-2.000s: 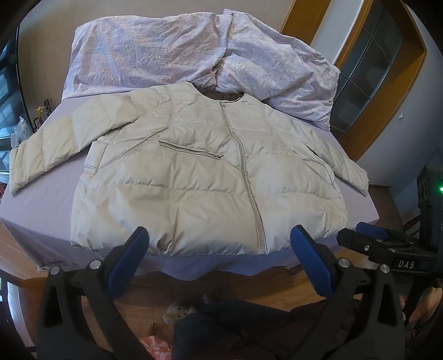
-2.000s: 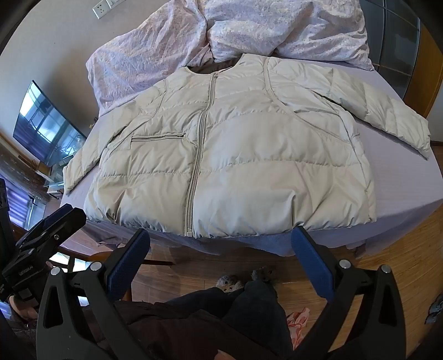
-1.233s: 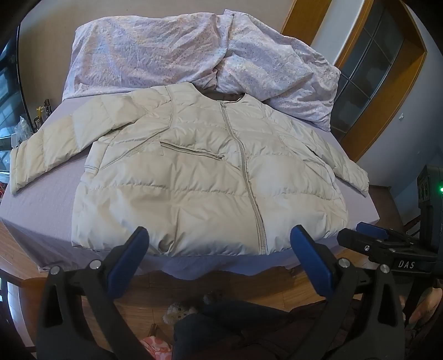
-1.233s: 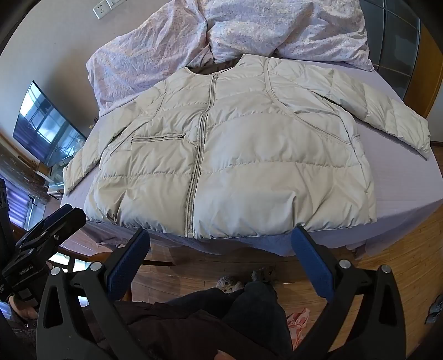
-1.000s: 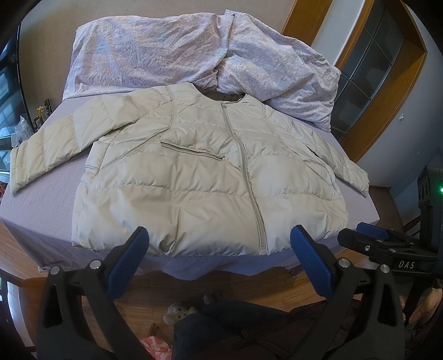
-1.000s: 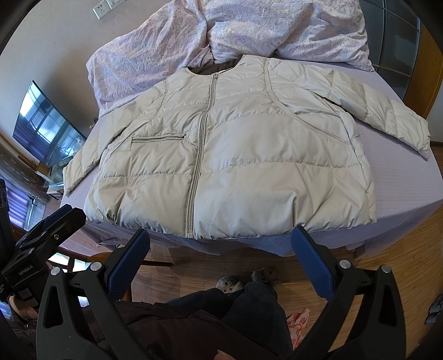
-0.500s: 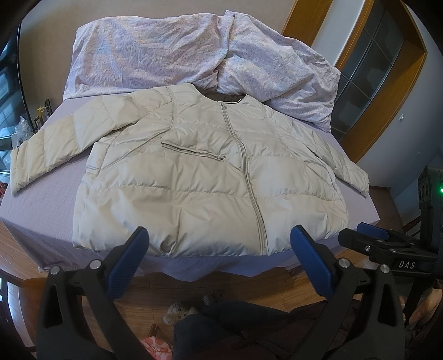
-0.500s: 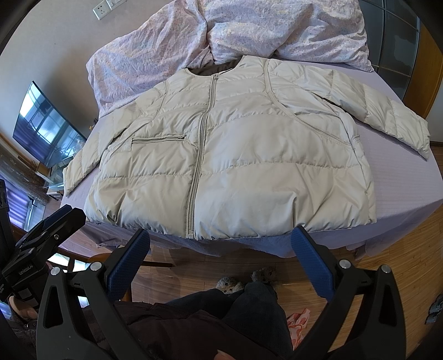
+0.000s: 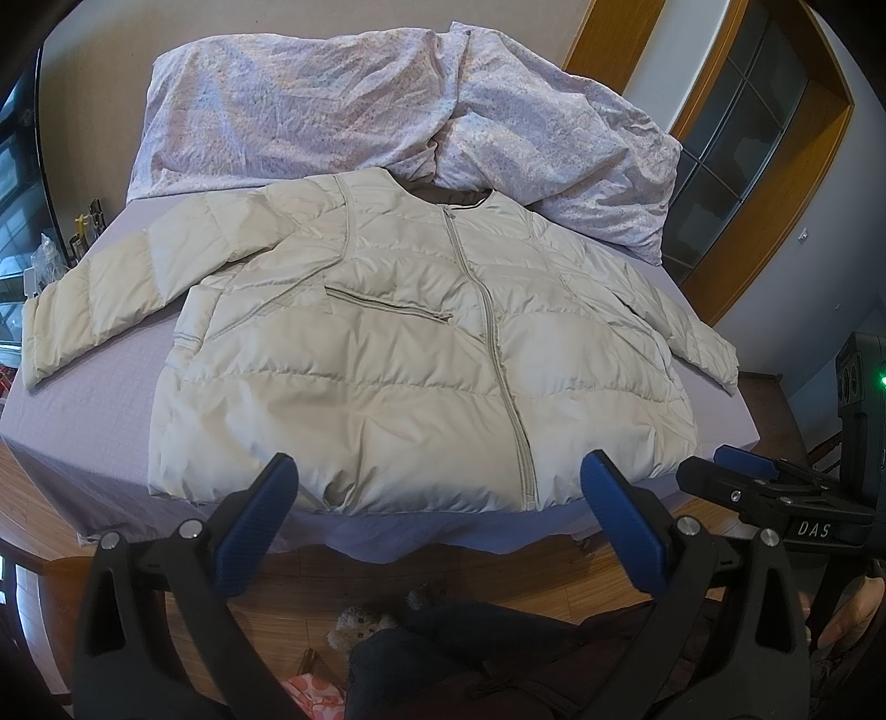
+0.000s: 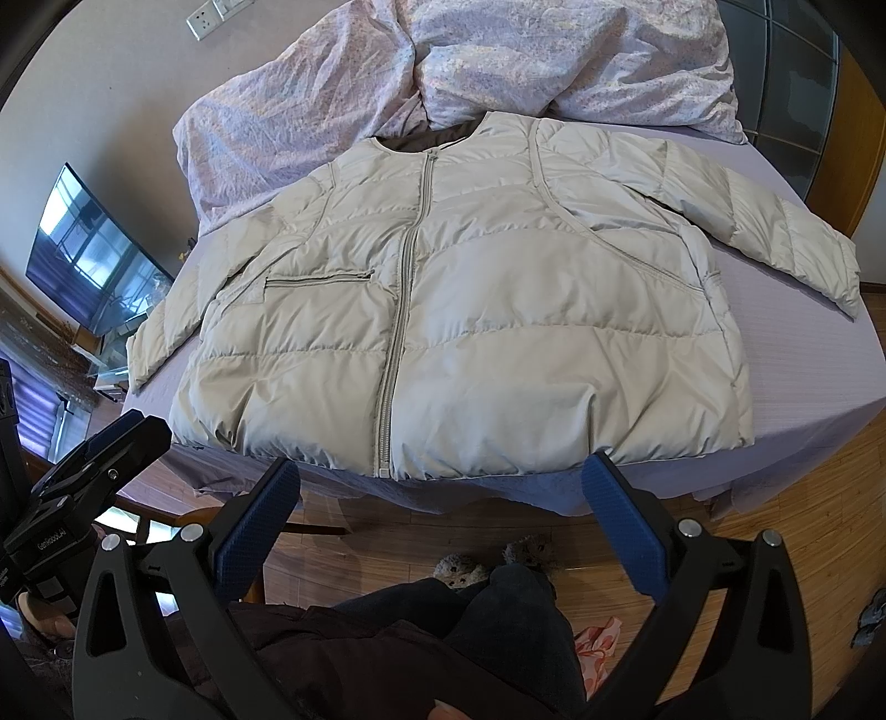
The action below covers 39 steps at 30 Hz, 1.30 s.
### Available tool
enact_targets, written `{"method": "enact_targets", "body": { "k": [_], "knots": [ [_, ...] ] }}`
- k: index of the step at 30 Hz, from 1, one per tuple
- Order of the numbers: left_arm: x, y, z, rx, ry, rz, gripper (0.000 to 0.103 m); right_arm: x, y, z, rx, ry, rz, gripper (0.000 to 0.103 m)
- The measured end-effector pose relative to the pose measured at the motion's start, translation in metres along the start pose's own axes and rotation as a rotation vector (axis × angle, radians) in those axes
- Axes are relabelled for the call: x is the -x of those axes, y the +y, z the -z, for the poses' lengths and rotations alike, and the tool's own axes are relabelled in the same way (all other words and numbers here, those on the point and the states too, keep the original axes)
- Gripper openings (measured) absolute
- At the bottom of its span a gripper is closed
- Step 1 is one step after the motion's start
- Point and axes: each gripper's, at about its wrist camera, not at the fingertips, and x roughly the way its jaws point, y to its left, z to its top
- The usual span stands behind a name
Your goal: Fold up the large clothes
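One beige puffer jacket (image 9: 421, 365), two sleeves, one front zip, one chest pocket zip. One bed (image 9: 83, 410) with lilac sheet. One crumpled floral duvet (image 9: 343, 105). Two grippers: left gripper (image 9: 437, 487), right gripper (image 10: 440, 487), each with two blue-padded fingers. One wall screen (image 10: 88, 249). One wall socket (image 10: 213, 14).

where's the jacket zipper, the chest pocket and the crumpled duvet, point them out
jacket zipper (image 10: 400, 310), right wrist view, mid-length of the closed zip.
chest pocket (image 10: 318, 281), right wrist view, middle of the zipped pocket opening.
crumpled duvet (image 9: 310, 105), left wrist view, its flat left half.
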Motion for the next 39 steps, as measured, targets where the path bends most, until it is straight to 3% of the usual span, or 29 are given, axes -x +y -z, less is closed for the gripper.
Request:
{"method": "enact_targets", "body": {
  "k": [39],
  "knots": [
    [-0.006,0.001,-0.004,-0.009,0.009,-0.012,0.101,-0.01,-0.009,-0.012,-0.025,0.007,0.007,0.102]
  ]
}}
